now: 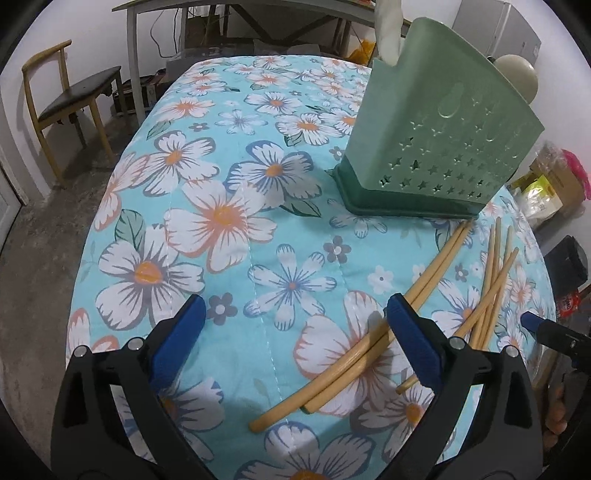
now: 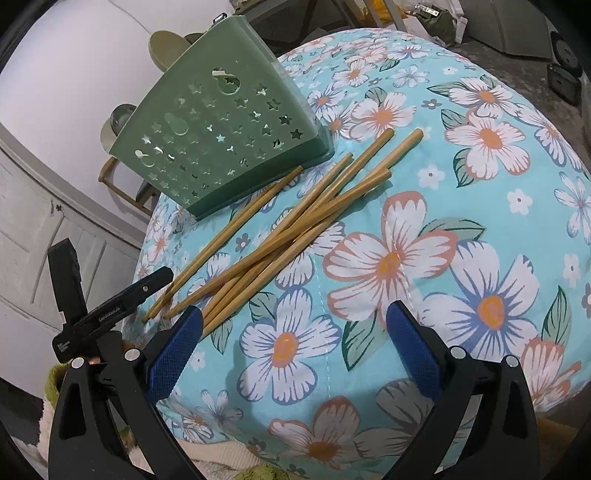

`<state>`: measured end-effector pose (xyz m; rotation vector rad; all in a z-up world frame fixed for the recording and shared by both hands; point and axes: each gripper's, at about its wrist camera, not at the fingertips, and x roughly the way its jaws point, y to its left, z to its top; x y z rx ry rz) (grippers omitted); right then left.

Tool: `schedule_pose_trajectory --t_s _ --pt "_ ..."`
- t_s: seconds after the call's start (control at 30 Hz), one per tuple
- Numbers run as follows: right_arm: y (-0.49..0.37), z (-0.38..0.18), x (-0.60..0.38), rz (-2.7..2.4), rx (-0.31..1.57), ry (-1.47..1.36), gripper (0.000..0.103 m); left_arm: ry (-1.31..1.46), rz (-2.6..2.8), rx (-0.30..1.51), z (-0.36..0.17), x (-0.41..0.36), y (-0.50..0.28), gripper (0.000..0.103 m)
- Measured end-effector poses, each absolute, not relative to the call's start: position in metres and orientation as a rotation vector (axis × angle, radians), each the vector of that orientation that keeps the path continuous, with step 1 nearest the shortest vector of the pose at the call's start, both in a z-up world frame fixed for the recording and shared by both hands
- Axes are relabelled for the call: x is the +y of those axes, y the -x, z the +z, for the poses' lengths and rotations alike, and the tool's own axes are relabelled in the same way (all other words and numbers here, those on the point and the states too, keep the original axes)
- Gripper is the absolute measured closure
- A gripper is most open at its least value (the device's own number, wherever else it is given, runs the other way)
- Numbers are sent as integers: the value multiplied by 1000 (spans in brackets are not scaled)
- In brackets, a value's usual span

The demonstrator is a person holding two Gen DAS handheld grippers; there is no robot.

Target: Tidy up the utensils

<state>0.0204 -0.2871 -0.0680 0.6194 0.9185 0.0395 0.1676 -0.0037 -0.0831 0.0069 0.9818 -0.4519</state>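
Observation:
Several bamboo chopsticks (image 1: 369, 354) lie loose on the floral tablecloth (image 1: 229, 192), in front of a green utensil holder (image 1: 436, 133) with star-shaped holes. My left gripper (image 1: 295, 306) is open and empty, low over the cloth, with its right finger over two chopsticks. In the right wrist view the chopsticks (image 2: 295, 221) lie in a crossed pile beside the holder (image 2: 221, 136). My right gripper (image 2: 295, 314) is open and empty; its left finger is at the near ends of the pile. Spoons stand in the holder.
The left gripper's finger (image 2: 122, 299) shows at the left of the right wrist view. A wooden chair (image 1: 66, 107) and a grey table (image 1: 236, 14) stand beyond the table's far edge. Boxes and bags (image 1: 546, 184) lie on the floor at the right.

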Motion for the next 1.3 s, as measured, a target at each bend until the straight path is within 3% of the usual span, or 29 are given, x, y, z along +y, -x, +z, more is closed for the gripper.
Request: schedule_pose_trajectory --t_s 1.3 --pt "-8 -70 -297 81 835 -684 6 77 -539 997 -81 11 -171 8"
